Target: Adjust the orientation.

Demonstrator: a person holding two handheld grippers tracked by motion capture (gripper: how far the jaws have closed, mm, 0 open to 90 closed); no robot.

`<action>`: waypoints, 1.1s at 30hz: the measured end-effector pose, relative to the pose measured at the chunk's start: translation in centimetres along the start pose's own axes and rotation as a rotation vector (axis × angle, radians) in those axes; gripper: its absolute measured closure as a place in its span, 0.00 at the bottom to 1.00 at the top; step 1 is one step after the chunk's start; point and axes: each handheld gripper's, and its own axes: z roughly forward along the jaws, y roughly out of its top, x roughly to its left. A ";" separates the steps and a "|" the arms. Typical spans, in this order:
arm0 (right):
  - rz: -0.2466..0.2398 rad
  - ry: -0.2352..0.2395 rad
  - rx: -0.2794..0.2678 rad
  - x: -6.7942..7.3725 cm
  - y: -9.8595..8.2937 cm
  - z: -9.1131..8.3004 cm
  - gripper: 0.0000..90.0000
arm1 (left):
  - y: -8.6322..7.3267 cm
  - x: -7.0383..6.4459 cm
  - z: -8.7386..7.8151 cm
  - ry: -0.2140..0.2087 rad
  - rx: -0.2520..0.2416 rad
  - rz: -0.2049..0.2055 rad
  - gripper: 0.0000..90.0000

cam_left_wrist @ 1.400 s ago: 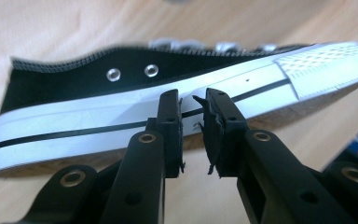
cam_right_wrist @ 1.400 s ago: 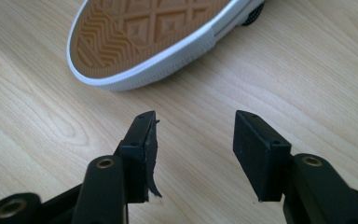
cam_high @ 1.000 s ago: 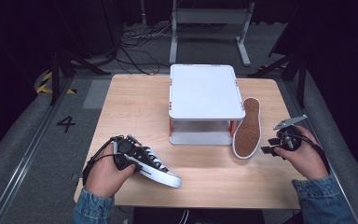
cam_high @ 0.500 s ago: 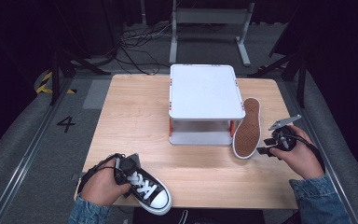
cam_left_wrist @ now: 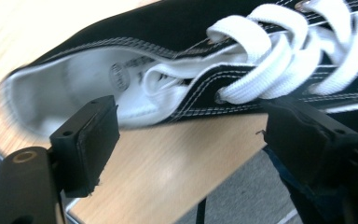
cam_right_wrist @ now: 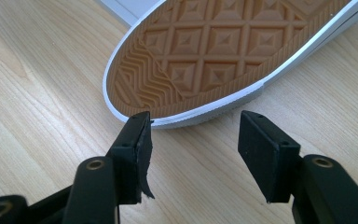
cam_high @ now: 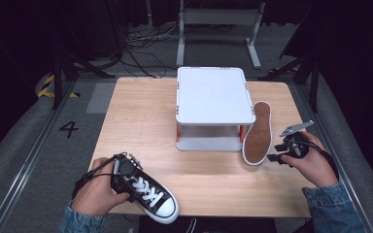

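A black sneaker with white laces (cam_high: 148, 194) lies at the table's front left, its toe by the front edge. My left gripper (cam_high: 121, 178) is at its heel end. In the left gripper view the jaws stand wide apart (cam_left_wrist: 191, 133), and the sneaker (cam_left_wrist: 191, 70) lies just beyond the tips, its opening facing me. A second shoe (cam_high: 256, 133) stands on its side with its tan sole (cam_right_wrist: 205, 51) showing, leaning against the white stand (cam_high: 213, 94). My right gripper (cam_high: 273, 157) is open (cam_right_wrist: 193, 144) on the table, just short of the sole's rounded end.
The white raised stand has orange legs and a lower shelf (cam_high: 206, 143), and sits at the middle back of the wooden table (cam_high: 136, 126). The table's front edge runs close under the black sneaker. Dark floor and cables surround the table.
The left hand drew the black sneaker back toward the front edge and turned it. The right gripper crept slightly closer to the tan sole.
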 end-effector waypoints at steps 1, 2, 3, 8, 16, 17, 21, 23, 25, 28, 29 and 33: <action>0.000 0.004 -0.003 0.0 0.0 0.0 0.50 | 0.2 -0.1 0.4 -0.003 0.000 0.015 0.16; -0.002 0.003 -0.006 0.1 -0.1 0.0 0.50 | 0.3 -0.1 0.5 -0.003 0.003 0.021 0.15; -0.003 0.008 -0.009 0.1 -0.1 0.0 0.49 | 0.4 0.0 0.5 -0.007 0.008 0.027 0.15; -0.013 0.010 -0.005 0.1 -0.3 0.1 0.48 | 0.8 -0.2 0.4 0.003 0.024 0.052 0.19; -0.012 0.009 -0.012 0.2 -0.6 0.0 0.47 | 1.1 0.2 -0.2 0.007 -0.022 0.041 0.20; -0.015 0.011 -0.013 0.2 -0.6 0.1 0.47 | 1.1 0.1 -0.2 0.007 -0.027 0.043 0.20; -0.025 0.013 -0.019 0.3 -0.6 0.2 0.45 | 0.9 -0.1 -0.8 0.003 -0.076 0.092 0.21; -0.025 0.013 -0.020 0.3 -0.6 0.2 0.45 | 1.0 -0.1 -0.6 -0.004 -0.065 0.104 0.22; -0.026 0.013 -0.020 0.3 -0.6 0.2 0.44 | 1.1 0.0 0.0 -0.014 -0.060 0.119 0.18; -0.034 0.022 -0.022 0.4 -0.6 0.3 0.44 | 0.9 0.5 0.6 -0.074 -0.084 0.128 0.18; -0.034 0.022 -0.022 0.4 -0.6 0.3 0.44 | 0.9 0.5 0.6 -0.074 -0.084 0.128 0.19; -0.032 0.020 -0.013 0.5 -0.5 0.4 0.44 | 0.3 0.7 1.0 -0.135 -0.025 0.159 0.29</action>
